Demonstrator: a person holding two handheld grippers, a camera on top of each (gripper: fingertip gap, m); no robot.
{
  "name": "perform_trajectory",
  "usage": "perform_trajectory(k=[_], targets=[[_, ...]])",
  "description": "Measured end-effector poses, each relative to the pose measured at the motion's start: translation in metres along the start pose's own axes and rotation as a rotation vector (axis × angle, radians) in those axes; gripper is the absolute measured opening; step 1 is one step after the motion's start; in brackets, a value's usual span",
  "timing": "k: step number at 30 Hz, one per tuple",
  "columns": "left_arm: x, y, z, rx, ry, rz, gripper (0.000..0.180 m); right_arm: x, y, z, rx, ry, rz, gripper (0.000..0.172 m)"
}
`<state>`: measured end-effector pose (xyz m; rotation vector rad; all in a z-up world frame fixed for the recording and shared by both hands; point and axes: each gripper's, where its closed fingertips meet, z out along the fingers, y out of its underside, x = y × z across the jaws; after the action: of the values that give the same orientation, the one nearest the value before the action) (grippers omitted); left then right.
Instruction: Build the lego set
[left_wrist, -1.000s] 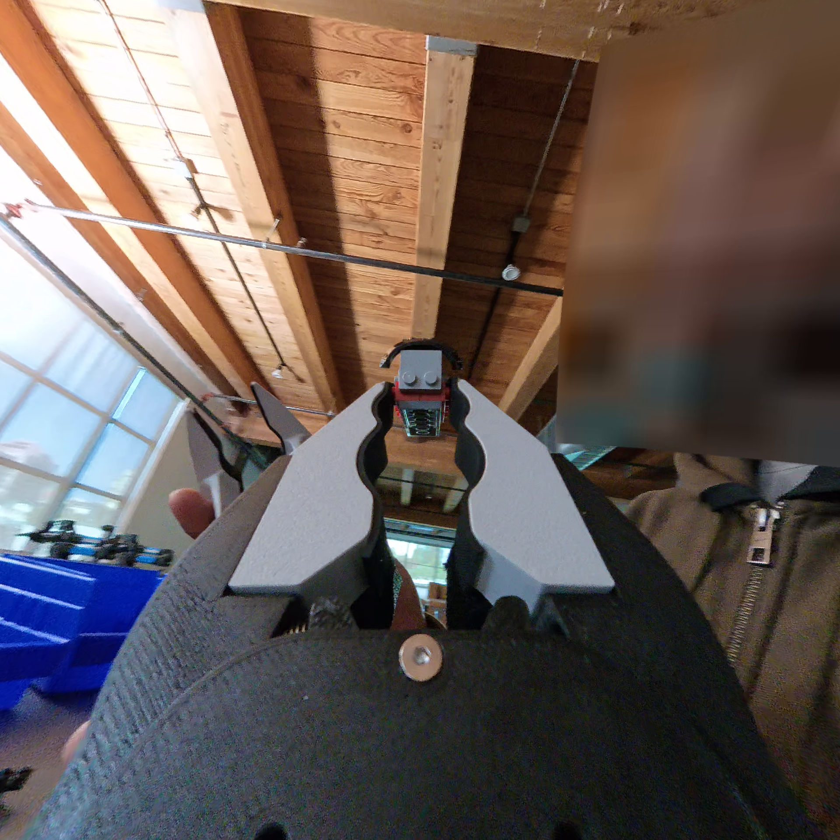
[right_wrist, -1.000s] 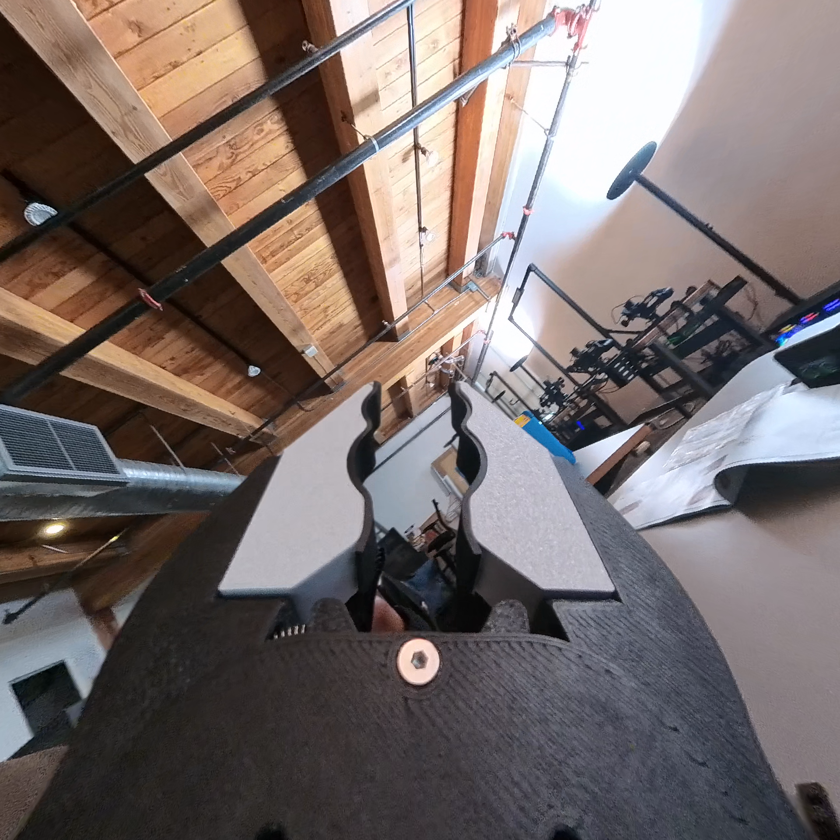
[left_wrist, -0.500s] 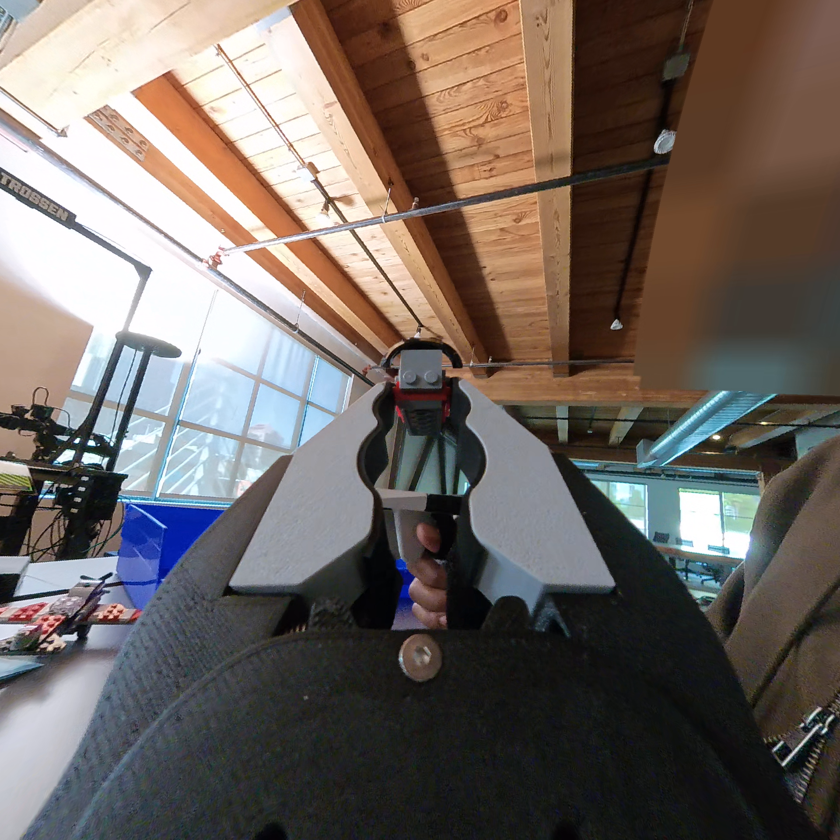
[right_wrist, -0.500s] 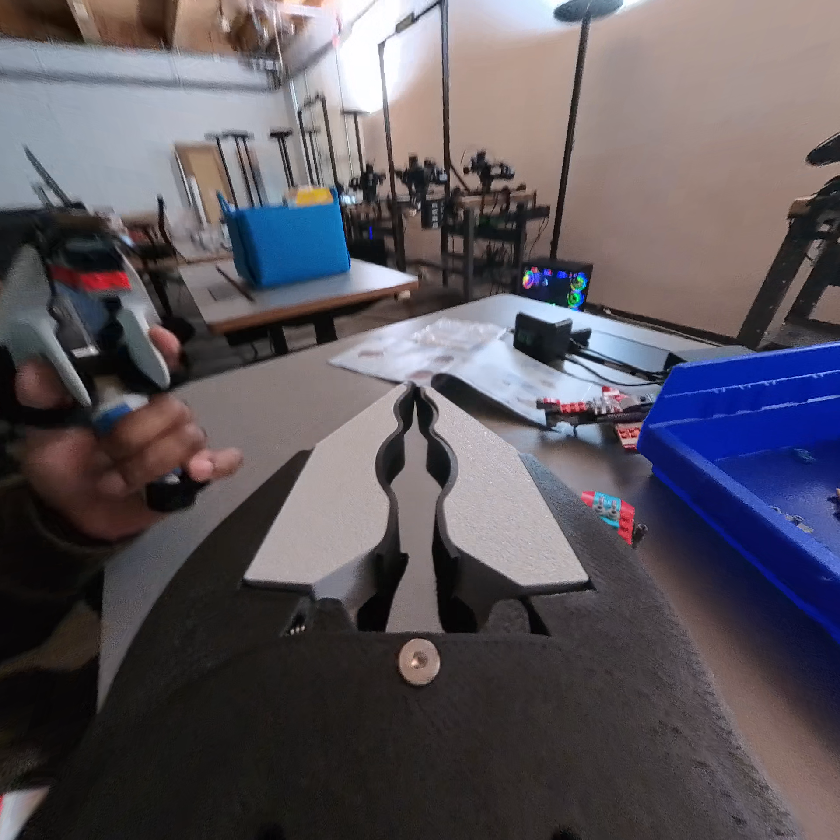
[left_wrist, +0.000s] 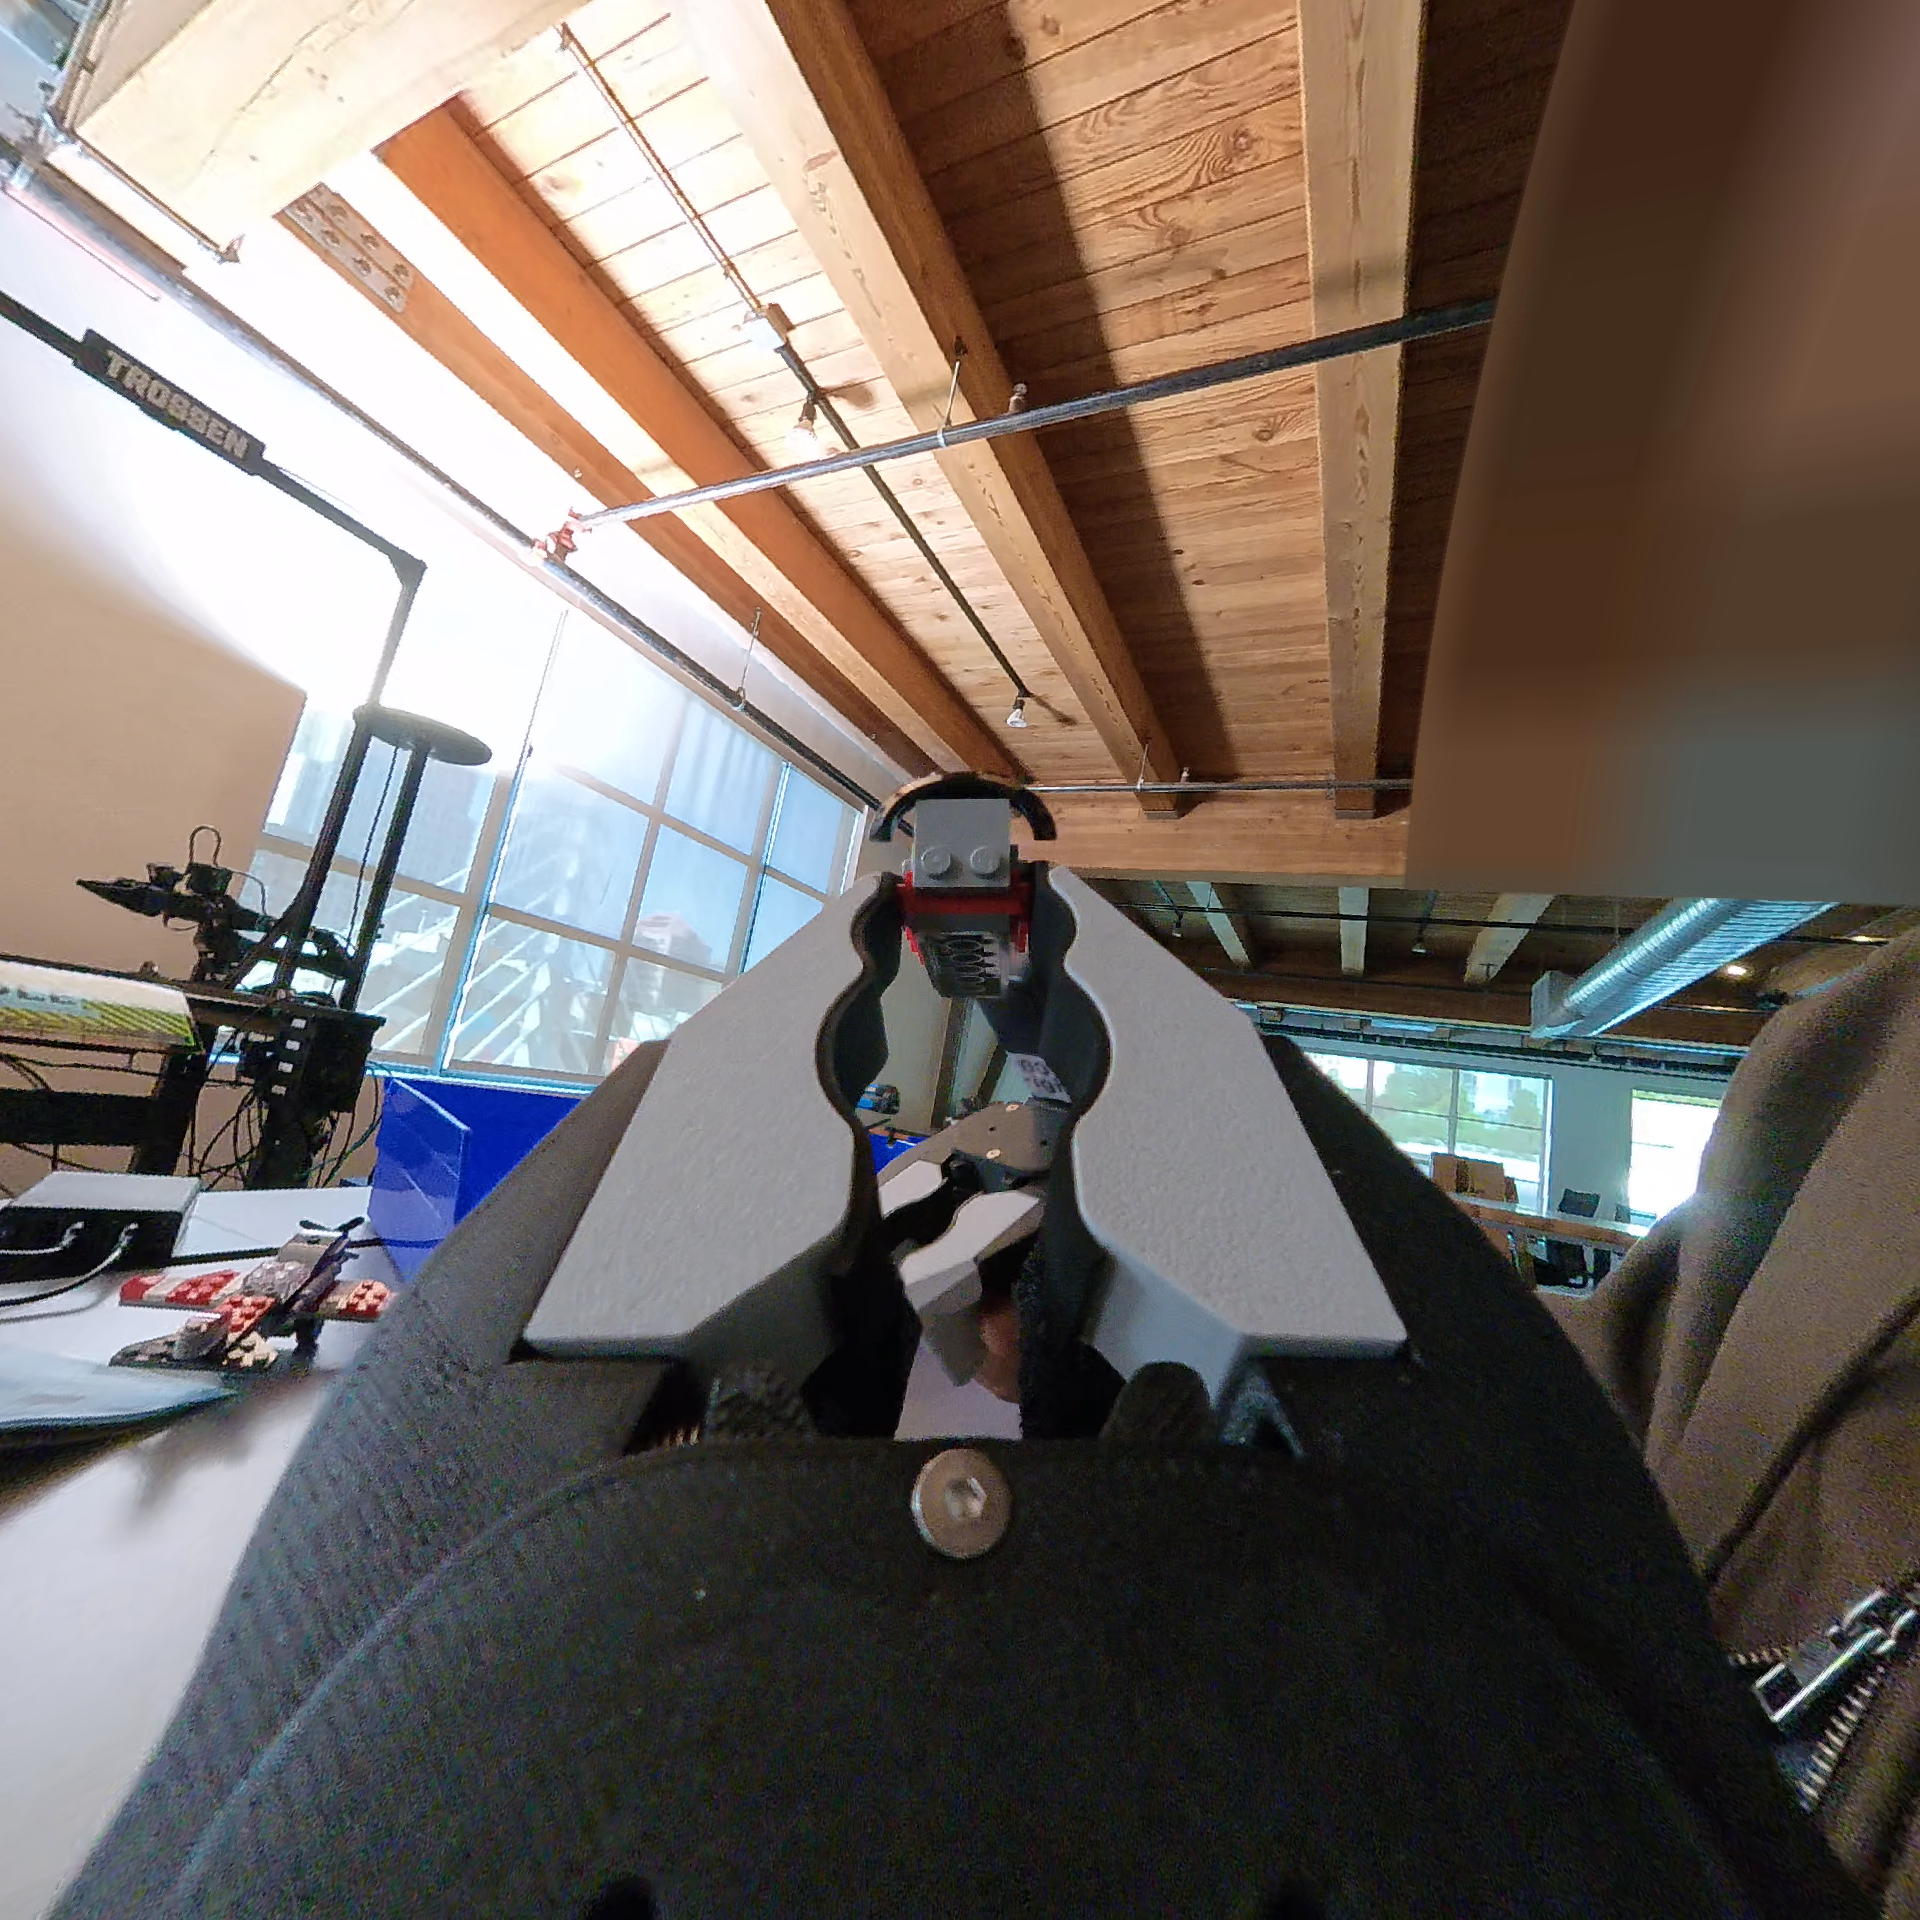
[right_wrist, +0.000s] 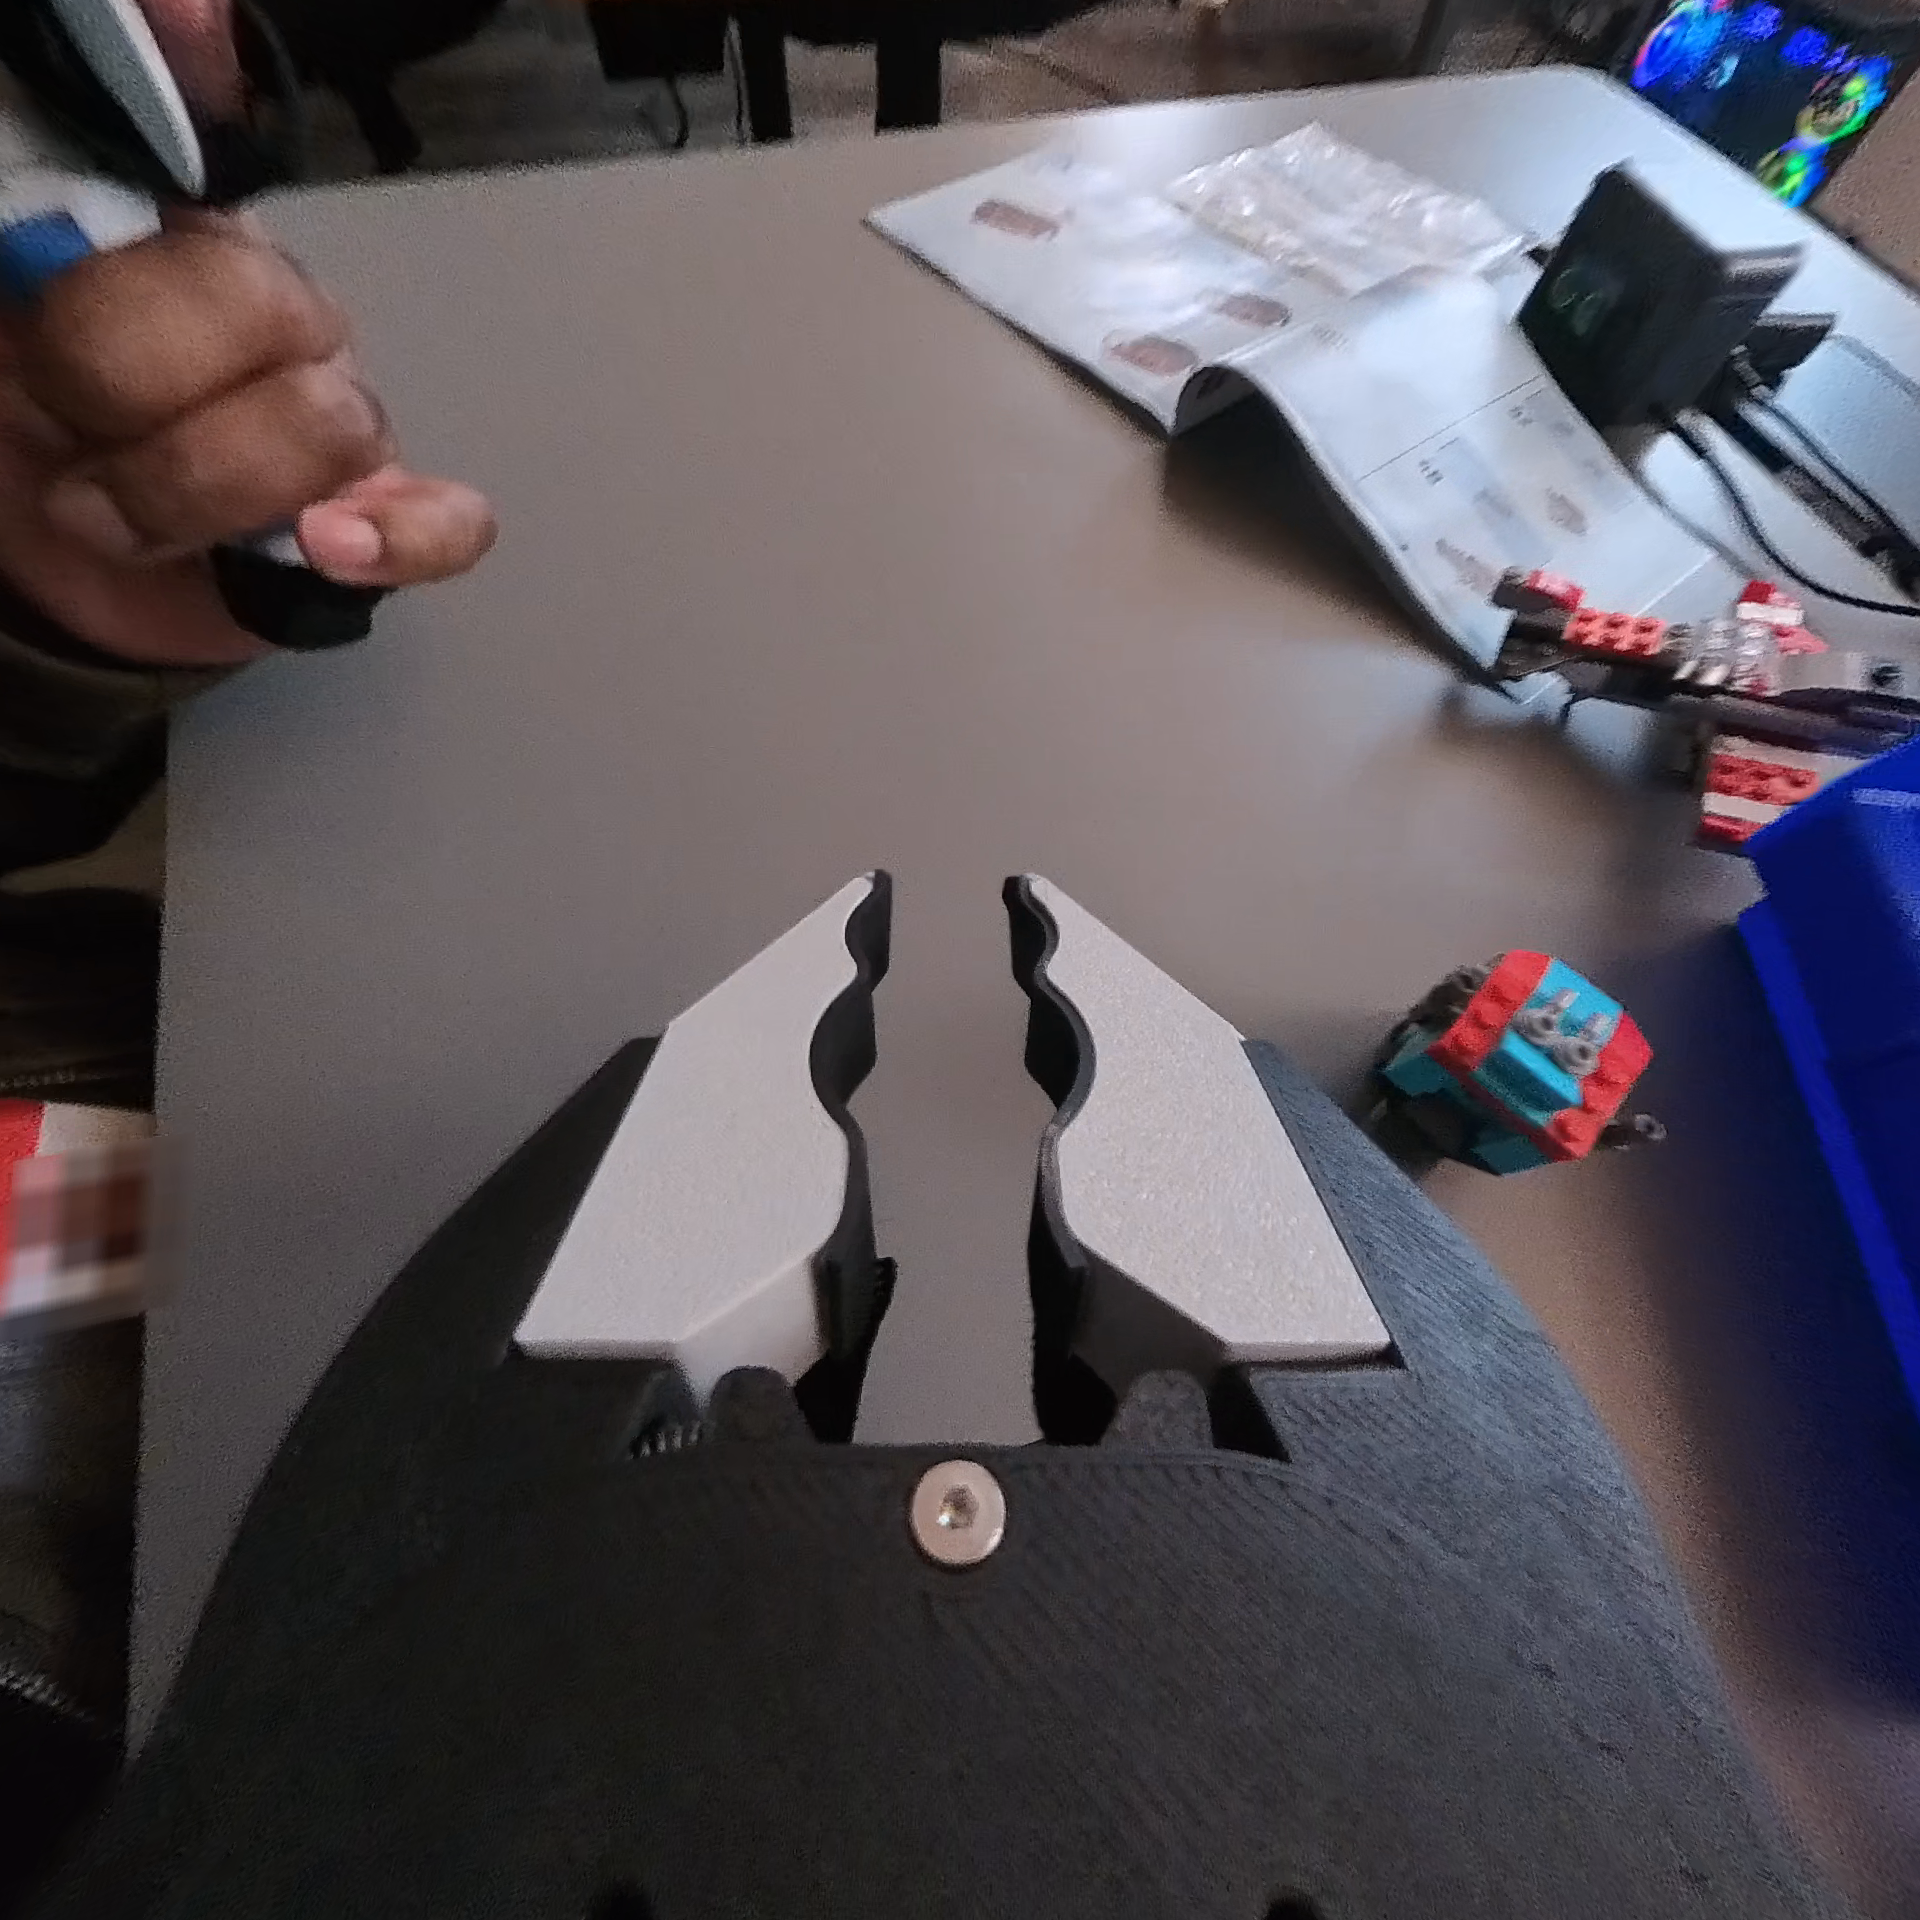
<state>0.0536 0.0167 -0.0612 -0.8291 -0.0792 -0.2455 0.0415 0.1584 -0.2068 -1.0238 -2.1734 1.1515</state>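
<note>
Grey table (right_wrist: 727, 520) is the landmark, everything else goes by it. Blue bin (right_wrist: 1849, 935) sits at the table's right edge, probably a parts store kept within reach. An open booklet (right_wrist: 1351, 343) lies flat at the far right of the table, spread as if for reference, with a clear plastic bag on top. A black box (right_wrist: 1652, 301) with cables stands just beyond the booklet. A long red and grey brick model (right_wrist: 1714, 644) rests at the booklet's near edge, next to the bin. A small red and teal brick block (right_wrist: 1517, 1060) lies alone on the table, just left of the bin.

Right gripper (right_wrist: 945, 883) hovers low over bare table, fingers spread, nothing between them; the teal block is its nearest thing. Left gripper (left_wrist: 961, 894) is raised well above the table's left side, tilted toward the wooden ceiling, fingertips pinching a small grey and red brick piece (left_wrist: 961, 883), pads pressing its red sides, likely lifted for a look. A hand (right_wrist: 187, 436) holds its handle.

Writing: a black overhead bar and the booklet carry lettering; not transcribed.
</note>
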Motion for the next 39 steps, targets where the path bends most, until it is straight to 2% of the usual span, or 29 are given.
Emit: perform_trajectory(k=[8,13,28,33,39], targets=[[0.007,0.003,0.000,-0.001,0.010,0.018,0.024,-0.011,0.032,0.035,-0.191,-0.121,-0.230,0.029],[0.014,0.008,0.003,-0.012,0.039,0.025,0.024,-0.015,0.038,0.045,-0.224,-0.207,-0.337,0.030],[0.020,0.004,0.002,0.018,0.088,-0.019,0.024,-0.023,0.029,0.059,-0.214,-0.204,-0.366,0.031],[0.021,0.004,0.002,0.020,0.100,-0.027,0.024,-0.025,0.029,0.060,-0.232,-0.253,-0.350,0.030],[0.023,0.003,0.002,0.025,0.110,-0.029,0.024,-0.028,0.032,0.060,-0.265,-0.328,-0.293,0.020]])
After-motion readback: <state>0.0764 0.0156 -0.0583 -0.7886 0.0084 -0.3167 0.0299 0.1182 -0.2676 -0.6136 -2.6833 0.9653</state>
